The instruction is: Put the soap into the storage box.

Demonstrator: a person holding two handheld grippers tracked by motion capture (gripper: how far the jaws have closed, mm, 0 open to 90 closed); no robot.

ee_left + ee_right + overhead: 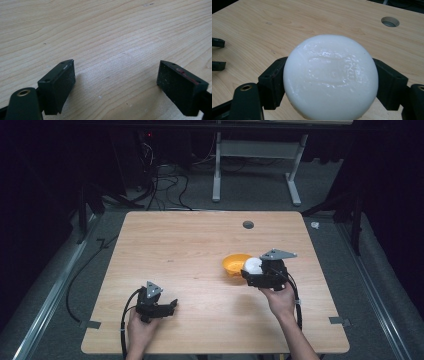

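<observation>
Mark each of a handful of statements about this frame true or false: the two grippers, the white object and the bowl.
1. The right gripper is clamped on a white rounded bar of soap. True.
2. The left gripper holds the orange bowl. False: its jaws stand apart with nothing but bare table between them, and the bowl sits over by the right gripper.
3. The soap lies flat on the table, untouched. False: it sits between the right gripper's jaws, beside the bowl in the high view.
4. A round hole is set in the tabletop near its far edge. True.
5. The orange bowl stands at the table's near left corner. False: it is right of centre.
</observation>
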